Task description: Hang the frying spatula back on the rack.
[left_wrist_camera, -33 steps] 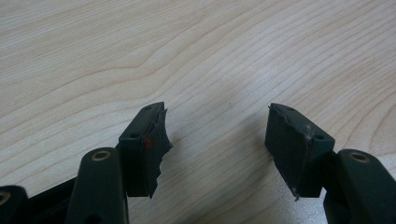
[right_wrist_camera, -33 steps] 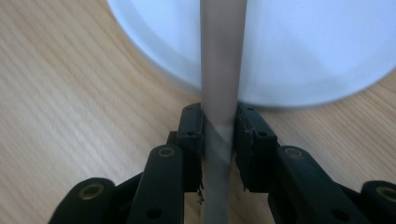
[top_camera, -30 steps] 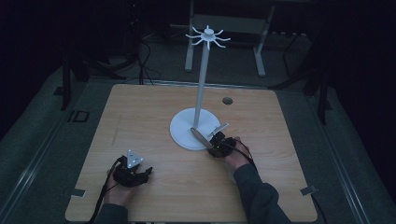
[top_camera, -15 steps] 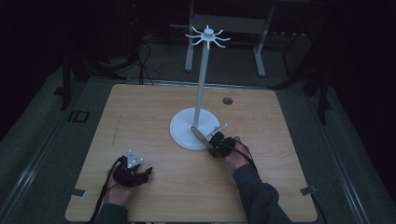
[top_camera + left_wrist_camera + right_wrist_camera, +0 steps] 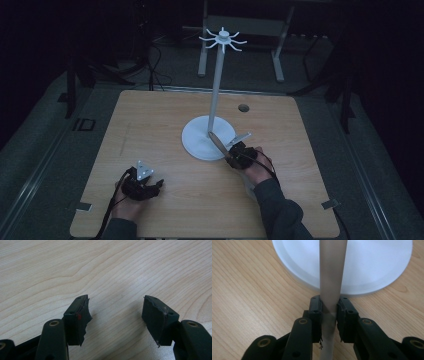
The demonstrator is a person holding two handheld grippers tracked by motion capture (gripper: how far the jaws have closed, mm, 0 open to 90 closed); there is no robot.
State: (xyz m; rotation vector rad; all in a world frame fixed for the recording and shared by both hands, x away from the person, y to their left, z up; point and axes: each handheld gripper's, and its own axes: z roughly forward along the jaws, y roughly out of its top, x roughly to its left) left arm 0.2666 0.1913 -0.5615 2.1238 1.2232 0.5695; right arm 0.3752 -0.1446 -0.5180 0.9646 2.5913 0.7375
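Observation:
A white stand rises from a round base on the wooden table; its thin pole ends in a crown of hooks. My right gripper lies at the base's near right edge, shut on a pale rod that slants up and left over the base. Seen from the right gripper view, the rod runs straight up between the jaws of the right gripper and crosses the white base. My left gripper rests near the table's front left. Its jaws stand open over bare wood.
A small round hole sits in the table behind the stand. Dark floor, cables and metal frame legs surround the table. Black cables trail from both grippers toward the front edge.

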